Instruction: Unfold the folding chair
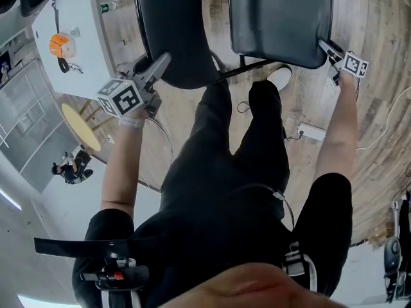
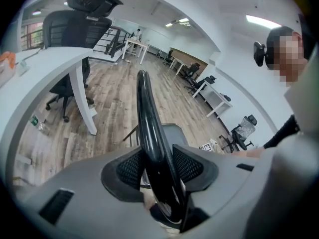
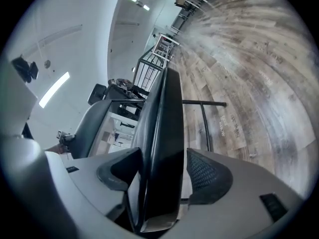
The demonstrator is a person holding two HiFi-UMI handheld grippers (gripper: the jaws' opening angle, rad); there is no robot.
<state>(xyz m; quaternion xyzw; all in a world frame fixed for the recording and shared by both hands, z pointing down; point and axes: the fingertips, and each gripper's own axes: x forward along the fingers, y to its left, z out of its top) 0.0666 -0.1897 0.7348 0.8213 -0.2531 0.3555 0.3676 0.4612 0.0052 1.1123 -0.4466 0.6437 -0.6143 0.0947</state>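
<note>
head view steeply down onto folding chair (image 1: 276,18); gripper views close along fingers (image 2: 192,166), all sharing it

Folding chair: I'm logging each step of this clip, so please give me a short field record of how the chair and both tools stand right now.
chair: black padded folding chair on a thin dark metal frame, over a pale wood-plank floor
panels: two, side by side and apart in the head view
left tool: shut on the edge of the rounded left panel
right tool: open; the edge of the squarer right panel stands between its jaws, one pad clear of it
</note>
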